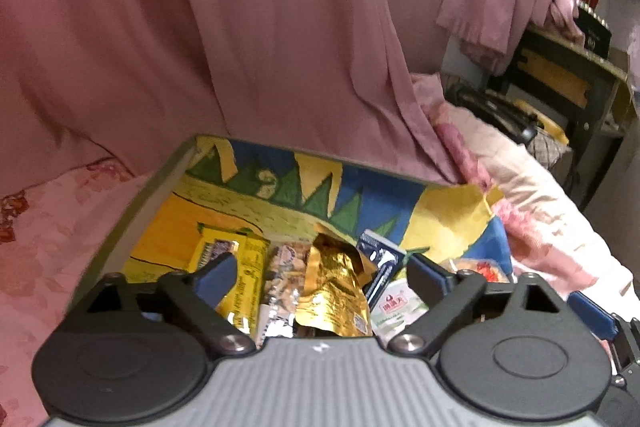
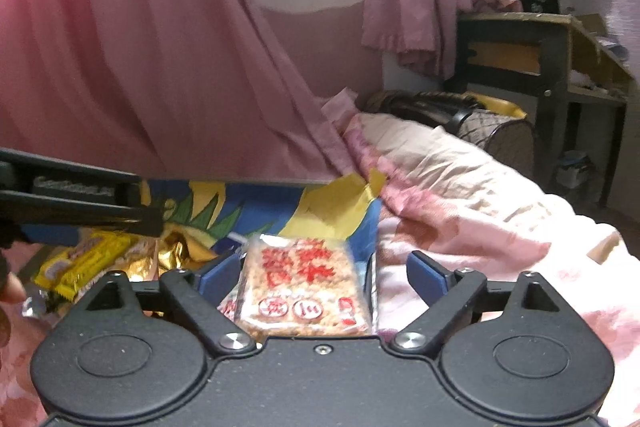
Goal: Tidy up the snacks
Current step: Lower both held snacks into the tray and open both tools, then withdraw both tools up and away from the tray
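Only right wrist shows the rice-cracker pack (image 2: 306, 287).

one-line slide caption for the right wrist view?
Open right tool above a clear rice-cracker packet on the colourful tray.

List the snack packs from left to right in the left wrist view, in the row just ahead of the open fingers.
yellow pack → clear cracker pack → gold foil pouch → blue-and-white pack → white-and-green pack → clear pack with red print
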A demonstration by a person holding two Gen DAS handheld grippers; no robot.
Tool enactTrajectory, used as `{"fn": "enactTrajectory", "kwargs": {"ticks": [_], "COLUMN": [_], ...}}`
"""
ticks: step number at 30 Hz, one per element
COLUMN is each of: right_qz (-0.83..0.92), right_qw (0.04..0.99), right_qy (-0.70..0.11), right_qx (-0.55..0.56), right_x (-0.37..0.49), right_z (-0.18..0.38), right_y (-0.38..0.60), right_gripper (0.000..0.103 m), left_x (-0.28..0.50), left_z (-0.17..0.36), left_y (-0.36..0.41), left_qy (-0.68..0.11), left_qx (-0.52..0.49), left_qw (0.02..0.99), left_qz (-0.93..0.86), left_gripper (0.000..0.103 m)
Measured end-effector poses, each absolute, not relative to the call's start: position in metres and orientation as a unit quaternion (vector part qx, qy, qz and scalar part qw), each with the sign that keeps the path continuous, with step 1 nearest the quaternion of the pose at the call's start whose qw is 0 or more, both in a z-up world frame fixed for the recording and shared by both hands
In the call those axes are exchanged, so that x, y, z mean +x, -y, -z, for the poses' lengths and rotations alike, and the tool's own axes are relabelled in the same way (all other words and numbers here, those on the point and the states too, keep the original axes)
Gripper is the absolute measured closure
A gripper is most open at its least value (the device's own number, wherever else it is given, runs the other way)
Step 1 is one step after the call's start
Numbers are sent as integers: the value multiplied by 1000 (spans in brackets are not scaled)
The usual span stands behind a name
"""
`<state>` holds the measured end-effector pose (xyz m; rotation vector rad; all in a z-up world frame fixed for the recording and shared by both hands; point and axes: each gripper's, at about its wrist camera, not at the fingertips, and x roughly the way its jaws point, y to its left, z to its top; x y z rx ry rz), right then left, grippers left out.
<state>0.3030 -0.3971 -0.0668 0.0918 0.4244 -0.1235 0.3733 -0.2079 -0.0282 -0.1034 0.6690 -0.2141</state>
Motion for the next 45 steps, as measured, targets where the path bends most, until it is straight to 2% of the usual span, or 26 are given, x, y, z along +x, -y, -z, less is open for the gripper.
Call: {"fn": "enactTrajectory", "kwargs": {"ticks": [5, 22, 45], "right_qz": [65, 67, 31], "right_qw": [979, 988, 989], "right_qy": [-181, -119, -138], "right_qx": [65, 75, 49], "right_x": [285, 204, 100], "right_z": [52, 17, 14], "right_y": [401, 375, 306], "right_gripper": [2, 1, 1], "left_x": [355, 260, 176], "left_z": [14, 2, 24], "left_y": [191, 117, 41], "left_qy": [-302, -270, -278], "left_qx": [-67, -69, -80], "left_qw": [946, 959, 956], "left_qz": [94, 56, 34], "left_gripper": [1, 1, 1]}}
